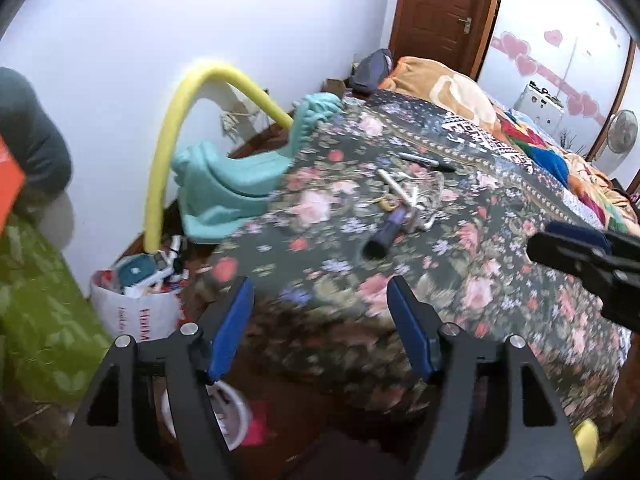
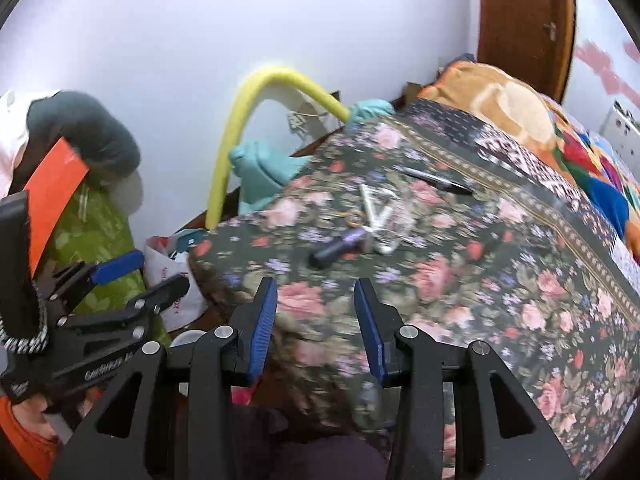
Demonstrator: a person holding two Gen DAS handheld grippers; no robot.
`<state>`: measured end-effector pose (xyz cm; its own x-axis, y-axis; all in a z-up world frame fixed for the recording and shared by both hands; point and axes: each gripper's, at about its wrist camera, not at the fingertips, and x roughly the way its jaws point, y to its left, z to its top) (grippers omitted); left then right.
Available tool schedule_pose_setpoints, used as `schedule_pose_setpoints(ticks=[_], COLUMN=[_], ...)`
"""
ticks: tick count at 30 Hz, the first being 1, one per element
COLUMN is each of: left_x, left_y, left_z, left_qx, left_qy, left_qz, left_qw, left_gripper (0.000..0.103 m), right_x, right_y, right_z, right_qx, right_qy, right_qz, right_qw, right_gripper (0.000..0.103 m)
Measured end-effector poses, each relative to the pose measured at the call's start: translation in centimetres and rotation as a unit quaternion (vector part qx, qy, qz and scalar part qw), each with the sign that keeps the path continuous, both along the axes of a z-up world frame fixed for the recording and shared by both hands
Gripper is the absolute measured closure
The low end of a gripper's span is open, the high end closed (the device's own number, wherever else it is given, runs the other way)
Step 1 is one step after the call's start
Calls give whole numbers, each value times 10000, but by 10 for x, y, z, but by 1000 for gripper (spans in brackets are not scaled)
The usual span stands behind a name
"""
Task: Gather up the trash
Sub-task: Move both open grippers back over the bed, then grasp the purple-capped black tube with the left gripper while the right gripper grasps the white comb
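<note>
A small heap of trash (image 1: 404,200) (a purple tube, white sticks, crumpled clear wrap) lies on the floral bedspread (image 1: 460,264), with a black pen (image 1: 426,162) just beyond it. Short of the heap, both the left gripper (image 1: 320,320) and the right gripper (image 2: 316,320) hang with jaws apart, holding nothing. Left of the bedspread's corner, a white bag (image 1: 136,300) stands on the floor.

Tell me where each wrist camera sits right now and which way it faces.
Left wrist: on the left gripper, open, looking across the floral bedspread at the purple tube; the right gripper shows at the right edge.
Right wrist: on the right gripper, open, facing the same bed; the left gripper shows at the left.
Shared: purple tube, black pen, yellow foam tube.
</note>
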<state>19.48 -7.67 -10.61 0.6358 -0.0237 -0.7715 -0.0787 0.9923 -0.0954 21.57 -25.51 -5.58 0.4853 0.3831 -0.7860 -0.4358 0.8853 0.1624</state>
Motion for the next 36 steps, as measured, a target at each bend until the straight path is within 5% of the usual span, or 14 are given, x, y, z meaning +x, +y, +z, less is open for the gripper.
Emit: schedule_pose_setpoints(ticks=[6, 11, 20, 25, 36], left_x=[36, 68, 116, 129, 137], left_y=[-27, -40, -38, -35, -37], left_z=[-18, -40, -79, -95, -100], left_qx=[-144, -88, -278, -438, -685], left_qy=[-48, 300, 735, 876, 836], left_qz=[-262, -578, -1023, -1255, -1631], left_qw=[9995, 9978, 9916, 9872, 9807], left_gripper=[35, 35, 36, 48, 60], right_x=[24, 45, 84, 104, 135], right_y=[-33, -43, -20, 6, 25], right_z=[-22, -43, -71, -87, -124], right_qx=[46, 183, 594, 570, 452], right_qy=[283, 566, 966, 1015, 1333], right_qz=[-275, -383, -318, -248, -454], right_qw=[9992, 9975, 9930, 9929, 9890], right_gripper=[63, 63, 63, 63, 88])
